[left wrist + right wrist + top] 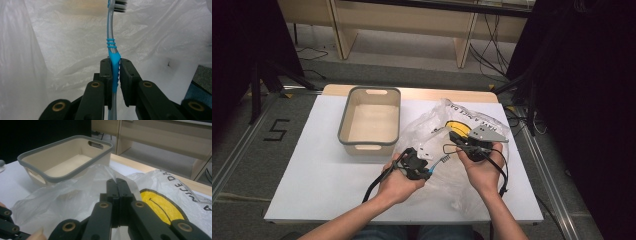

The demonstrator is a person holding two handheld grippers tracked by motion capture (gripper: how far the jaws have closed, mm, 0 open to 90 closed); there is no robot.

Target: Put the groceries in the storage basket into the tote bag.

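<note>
Left gripper view: toothbrush (113, 53) handle clamped upright between left claw (115, 65) jaws.

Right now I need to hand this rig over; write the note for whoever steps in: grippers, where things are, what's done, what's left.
Left gripper: shut on the toothbrush by its blue handle, bristles pointing away, with bag film all round it.
Right gripper: shut on a fold of the plastic bag, holding it up.
Bin: left of the bag on the white table, nothing in it.
Done: toothbrush gripped, bag held.
Left: probably bring the toothbrush clear of the bag and set it in the bin.
</note>
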